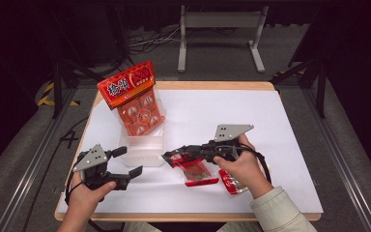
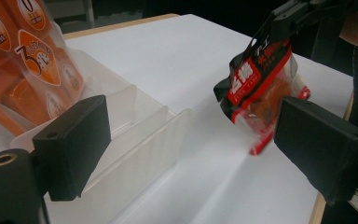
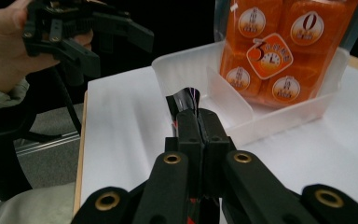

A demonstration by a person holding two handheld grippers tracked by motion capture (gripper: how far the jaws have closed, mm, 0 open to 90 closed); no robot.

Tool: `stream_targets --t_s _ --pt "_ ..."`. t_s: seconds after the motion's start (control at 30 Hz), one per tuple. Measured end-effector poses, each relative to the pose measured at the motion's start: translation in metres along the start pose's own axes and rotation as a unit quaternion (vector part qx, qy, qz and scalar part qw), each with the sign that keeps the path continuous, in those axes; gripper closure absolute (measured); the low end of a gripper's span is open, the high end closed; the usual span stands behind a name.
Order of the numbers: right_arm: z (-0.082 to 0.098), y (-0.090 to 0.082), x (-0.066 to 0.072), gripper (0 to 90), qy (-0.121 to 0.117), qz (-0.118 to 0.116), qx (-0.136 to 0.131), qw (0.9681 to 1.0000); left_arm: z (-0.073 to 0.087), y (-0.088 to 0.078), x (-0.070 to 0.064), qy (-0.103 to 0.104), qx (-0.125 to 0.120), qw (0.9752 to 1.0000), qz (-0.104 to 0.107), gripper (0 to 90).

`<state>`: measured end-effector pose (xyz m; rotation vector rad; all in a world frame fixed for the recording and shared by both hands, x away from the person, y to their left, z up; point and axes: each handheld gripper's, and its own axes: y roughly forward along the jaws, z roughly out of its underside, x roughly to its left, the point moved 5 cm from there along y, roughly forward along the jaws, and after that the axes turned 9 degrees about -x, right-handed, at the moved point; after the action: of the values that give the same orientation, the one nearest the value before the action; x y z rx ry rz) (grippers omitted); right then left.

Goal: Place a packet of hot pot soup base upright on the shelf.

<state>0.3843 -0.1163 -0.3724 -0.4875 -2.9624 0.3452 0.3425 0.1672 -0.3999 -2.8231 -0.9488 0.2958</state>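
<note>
My right gripper (image 1: 173,157) is shut on the top edge of a red and black snack packet (image 1: 196,172), which hangs tilted just above the white sheet. In the right gripper view the shut jaws (image 3: 196,122) pinch the packet's black edge (image 3: 188,99). The left gripper view has the packet (image 2: 259,91) dangling from that gripper (image 2: 303,14). My left gripper (image 1: 127,162) is open and holds nothing, near the front left of a clear plastic bin (image 1: 142,155). An orange snack bag (image 1: 134,99) stands upright in the bin's far section.
A second red packet (image 1: 230,184) lies on the sheet under the right hand. The bin (image 2: 140,135) has a divider, and its near section holds nothing. A white sheet (image 1: 212,111) covers the table; a metal frame (image 1: 221,21) stands beyond it.
</note>
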Motion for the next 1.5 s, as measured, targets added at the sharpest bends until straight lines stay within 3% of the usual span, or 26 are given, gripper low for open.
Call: stream_targets --t_s 0.43,0.57,0.77,0.93,1.03,1.13,1.37,1.5 --pt "-0.028 -0.01 0.003 89.7 -0.042 0.016 -0.054 0.9975 0.001 0.007 -0.004 0.004 0.003 1.0 0.008 12.1" --pt "-0.033 -0.013 0.004 89.7 -0.043 0.016 -0.073 0.9963 0.0 0.011 -0.007 -0.004 -0.015 0.9997 0.021 12.8" --pt "-0.039 -0.016 0.007 89.7 -0.041 0.011 -0.094 0.9947 -0.003 0.017 -0.009 0.002 -0.031 0.9991 0.029 13.1" --pt "-0.043 -0.017 0.01 89.7 -0.044 0.007 -0.103 0.9937 -0.004 0.023 -0.01 -0.005 -0.035 0.9985 0.041 12.9" --pt "-0.045 -0.016 0.012 89.7 -0.043 0.0 -0.111 0.9929 -0.005 0.028 -0.012 -0.02 -0.047 0.9971 0.056 13.2" --pt "-0.046 -0.014 0.014 89.6 -0.042 -0.006 -0.117 0.9922 -0.008 0.032 -0.014 -0.021 -0.055 0.9959 0.068 13.4" --pt "-0.049 -0.005 0.022 89.6 -0.046 -0.021 -0.124 0.991 -0.008 0.043 -0.02 -0.019 -0.036 0.995 0.091 21.4" --pt "-0.048 -0.001 0.027 89.6 -0.052 -0.024 -0.121 0.9911 -0.012 0.052 -0.024 -0.025 -0.041 0.9935 0.103 26.8"
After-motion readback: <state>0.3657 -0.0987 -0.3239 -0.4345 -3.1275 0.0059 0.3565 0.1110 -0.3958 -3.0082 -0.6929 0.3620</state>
